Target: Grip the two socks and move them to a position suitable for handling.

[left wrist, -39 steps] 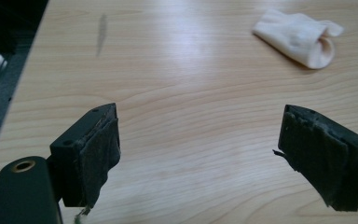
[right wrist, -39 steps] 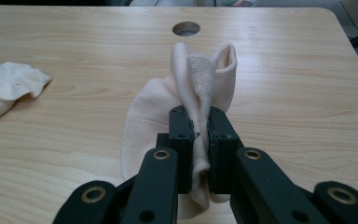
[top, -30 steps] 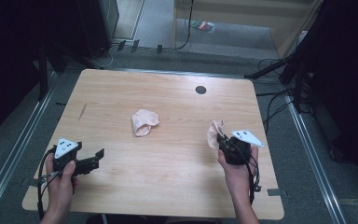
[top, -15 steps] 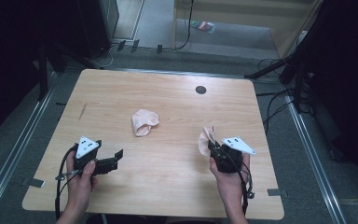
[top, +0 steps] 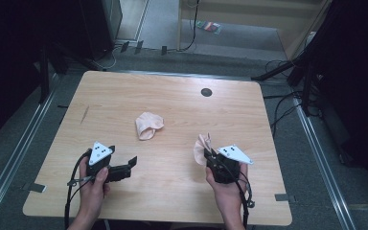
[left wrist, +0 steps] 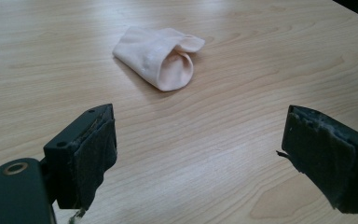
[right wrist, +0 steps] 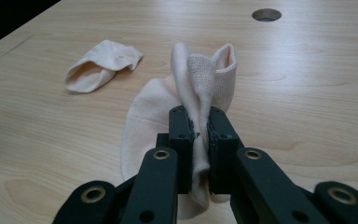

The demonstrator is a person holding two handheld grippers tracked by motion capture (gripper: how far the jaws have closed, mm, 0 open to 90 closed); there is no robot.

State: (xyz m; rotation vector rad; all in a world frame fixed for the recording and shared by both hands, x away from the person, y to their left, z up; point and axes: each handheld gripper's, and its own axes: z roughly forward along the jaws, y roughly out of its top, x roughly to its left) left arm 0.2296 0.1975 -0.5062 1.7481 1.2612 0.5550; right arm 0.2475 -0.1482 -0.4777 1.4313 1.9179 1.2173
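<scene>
Between the right gripper's (right wrist: 200, 135) clenched jaws sits a pale sock (right wrist: 200, 79), pinched upright.

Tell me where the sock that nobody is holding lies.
In the high view the loose sock lies near the middle of the wooden table, apart from both grippers; the open left gripper points toward it.

We worked at a light wooden table (top: 172, 103) with a small round grommet hole (top: 206, 92) near its far edge. A pale pink sock (top: 148, 125) lay crumpled near the middle of the top. A second pale sock (top: 201, 149) sat nearer our side, to the right, its lower part trailing onto the wood.
</scene>
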